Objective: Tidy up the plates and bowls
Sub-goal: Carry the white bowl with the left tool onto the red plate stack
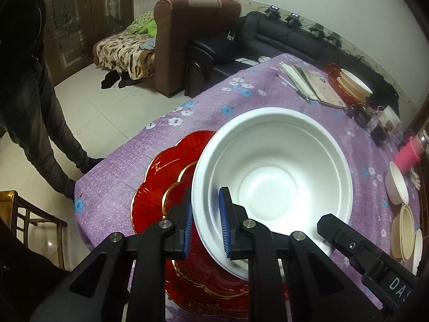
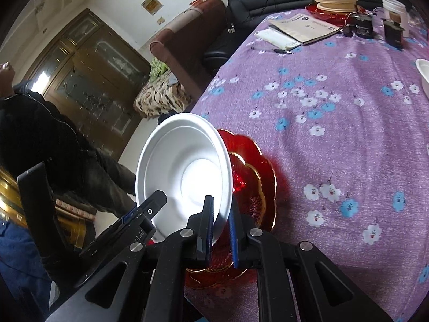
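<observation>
While I guide both claws from afar, a white bowl point(image 1: 270, 179) hangs tilted over a red plate point(image 1: 163, 177) at the near corner of the table point(image 1: 268, 96). On the left, the left gripper point(image 1: 205, 228) is clamped nearly closed on the bowl's rim, one blue pad inside, one outside. Beside it, the right gripper point(image 2: 221, 230) pinches the same rim, its jaws all but shut on the thin edge. From the right wrist view the bowl point(image 2: 185, 174) stands steeply tipped, its far edge just above the plate point(image 2: 252, 182), and I cannot tell whether the two touch.

Moving right across the purple cloth, papers point(image 1: 311, 83) and a pen point(image 1: 284, 77) lie mid-table. Behind them, at the far end, a stack point(image 1: 354, 83) of cream bowls already sits on a second red plate. At the right edge, several loose bowls point(image 1: 402, 214) wait unsorted beside a pink cup point(image 1: 407, 155).

By my reading, the work is partly done: one stack built, this bowl about to start a second, the right-hand bowls yet to be gathered.
</observation>
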A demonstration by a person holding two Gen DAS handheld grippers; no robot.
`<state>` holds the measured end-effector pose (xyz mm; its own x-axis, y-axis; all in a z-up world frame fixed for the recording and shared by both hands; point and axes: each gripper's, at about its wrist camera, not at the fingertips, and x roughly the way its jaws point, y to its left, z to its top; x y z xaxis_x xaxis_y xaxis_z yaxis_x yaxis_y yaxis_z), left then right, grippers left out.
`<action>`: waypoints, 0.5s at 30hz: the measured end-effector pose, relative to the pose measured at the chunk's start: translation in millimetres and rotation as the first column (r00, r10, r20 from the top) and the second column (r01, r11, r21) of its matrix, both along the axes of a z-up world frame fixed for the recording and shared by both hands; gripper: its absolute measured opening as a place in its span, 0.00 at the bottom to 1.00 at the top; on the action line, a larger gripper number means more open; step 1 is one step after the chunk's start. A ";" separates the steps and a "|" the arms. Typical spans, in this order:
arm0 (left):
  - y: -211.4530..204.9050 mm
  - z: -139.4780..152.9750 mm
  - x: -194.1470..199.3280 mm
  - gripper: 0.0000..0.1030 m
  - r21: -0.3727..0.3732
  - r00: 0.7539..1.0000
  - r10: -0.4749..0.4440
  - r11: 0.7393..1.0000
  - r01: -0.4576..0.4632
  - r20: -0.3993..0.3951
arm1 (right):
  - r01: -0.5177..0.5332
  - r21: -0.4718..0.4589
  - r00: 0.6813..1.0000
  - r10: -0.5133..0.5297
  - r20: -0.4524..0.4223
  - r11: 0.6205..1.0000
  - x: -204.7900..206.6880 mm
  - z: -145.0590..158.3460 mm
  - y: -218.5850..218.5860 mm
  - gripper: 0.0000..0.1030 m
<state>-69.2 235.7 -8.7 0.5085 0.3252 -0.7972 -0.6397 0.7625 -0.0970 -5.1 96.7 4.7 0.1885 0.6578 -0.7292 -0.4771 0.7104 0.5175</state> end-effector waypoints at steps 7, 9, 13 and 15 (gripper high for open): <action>3.5 -7.9 -1.9 0.15 -0.008 1.000 0.007 1.000 -0.007 -0.026 | -0.014 -0.028 1.000 0.014 -0.017 1.000 1.3 -8.4 6.8 0.09; 3.6 -9.3 -4.1 0.15 -0.006 0.999 0.007 1.000 -0.007 -0.031 | -0.015 -0.032 1.000 0.014 -0.022 0.999 2.2 -10.4 7.7 0.09; 5.3 -12.9 -6.5 0.15 -0.011 0.999 0.009 1.000 -0.010 -0.039 | -0.020 -0.043 0.999 0.018 -0.033 0.999 2.6 -15.2 10.4 0.09; 7.4 -15.0 -6.8 0.15 -0.018 0.999 0.013 1.000 -0.013 -0.044 | -0.022 -0.050 0.999 0.020 -0.033 0.999 2.6 -16.5 12.8 0.10</action>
<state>-76.1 243.1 -23.7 0.4684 0.3171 -0.8247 -0.6535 0.7525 -0.0818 -2.5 109.5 -11.8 0.1502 0.6237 -0.7671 -0.4756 0.7258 0.4970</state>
